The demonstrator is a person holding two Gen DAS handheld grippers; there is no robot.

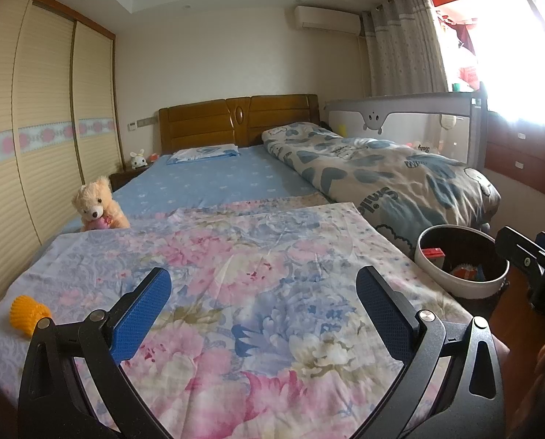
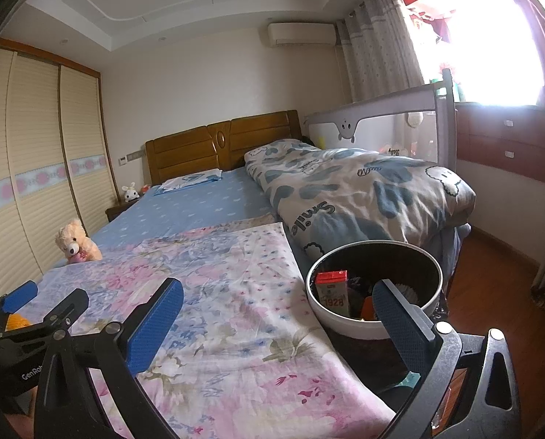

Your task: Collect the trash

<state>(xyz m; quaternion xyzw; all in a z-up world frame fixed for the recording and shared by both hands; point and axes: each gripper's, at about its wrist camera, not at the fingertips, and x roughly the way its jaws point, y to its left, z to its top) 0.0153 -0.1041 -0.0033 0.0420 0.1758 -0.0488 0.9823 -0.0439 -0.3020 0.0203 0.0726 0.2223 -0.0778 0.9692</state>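
An orange foam net lies on the floral sheet at the near left, just left of my left gripper. That gripper is open with nothing between its blue pads. A round bin with a white rim stands at the bed's right corner. In the right wrist view the bin holds a red carton and other scraps. My right gripper is open and empty, its right finger in front of the bin. The left gripper shows at the far left, with the orange net behind it.
A teddy bear sits at the bed's left edge beside the wardrobe. A rolled quilt lies along the right side against a bed guard. Wooden floor lies right of the bin.
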